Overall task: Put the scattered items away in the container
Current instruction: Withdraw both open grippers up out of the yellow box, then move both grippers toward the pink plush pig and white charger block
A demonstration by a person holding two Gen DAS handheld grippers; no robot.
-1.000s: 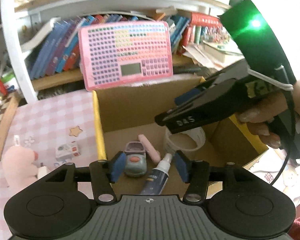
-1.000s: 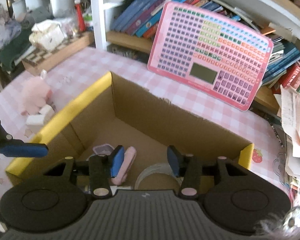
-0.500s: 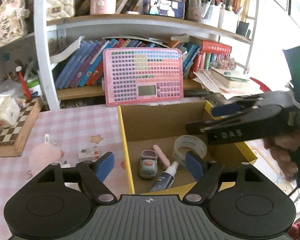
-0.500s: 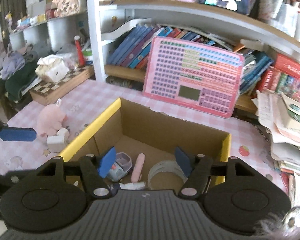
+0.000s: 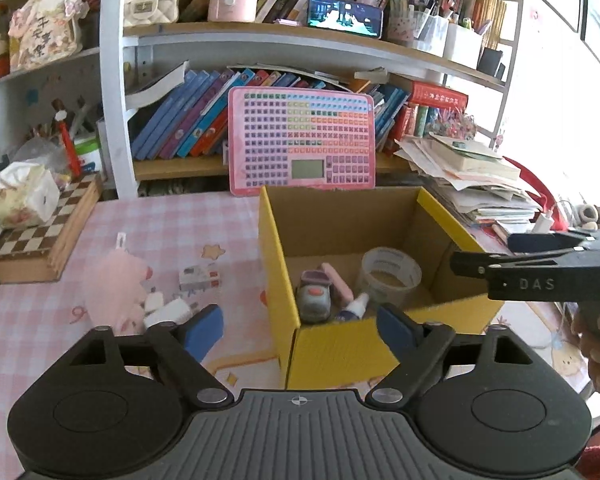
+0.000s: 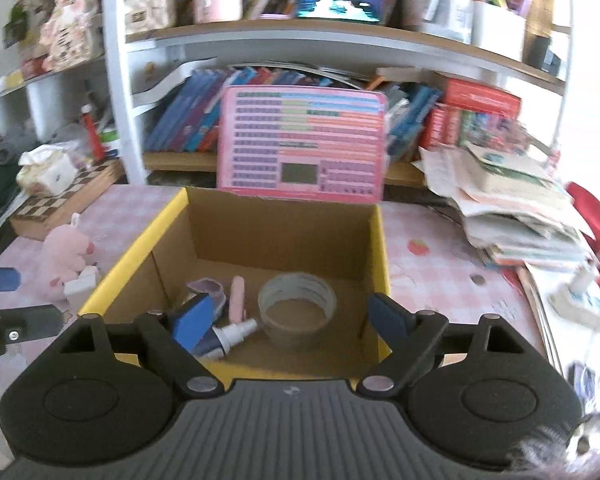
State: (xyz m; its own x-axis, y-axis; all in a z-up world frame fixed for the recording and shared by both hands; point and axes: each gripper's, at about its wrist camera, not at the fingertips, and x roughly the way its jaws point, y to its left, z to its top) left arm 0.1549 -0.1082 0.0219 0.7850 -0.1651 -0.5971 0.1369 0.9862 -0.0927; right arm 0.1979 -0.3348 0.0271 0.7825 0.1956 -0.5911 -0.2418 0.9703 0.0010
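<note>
Starting at the left edge of the table (image 5: pixel 172 220), with its pink checked cloth, we see a chessboard box (image 5: pixel 46 240) with a tissue pack (image 5: pixel 22 196) on top. Further in, a pink plush toy (image 5: pixel 114 284) lies on the cloth, with a small printed box (image 5: pixel 200 277) just beside it and some small white pieces (image 5: pixel 168 308) near its lower end; these are outside the container. Our left gripper (image 5: pixel 300 326) hangs above the near edge of the table, its jaws wide apart after just opening, nothing between the blue pads. Right of the toy stands the cardboard box (image 5: pixel 340 344), yellow outside, near the back edge of the table with a pink keyboard toy (image 5: pixel 302 144) propped upright behind it. Inside the box we see a small toy car (image 6: pixel 208 294), a pink stick (image 6: pixel 237 298), a white-capped spray bottle (image 6: pixel 230 334) and a roll of tape (image 6: pixel 296 308) on the floor of it. Our right gripper (image 6: pixel 290 320) hovers over the box's near wall, jaws likewise just opened wide and empty. A stack of papers (image 6: pixel 512 216) sits at the right edge.
</note>
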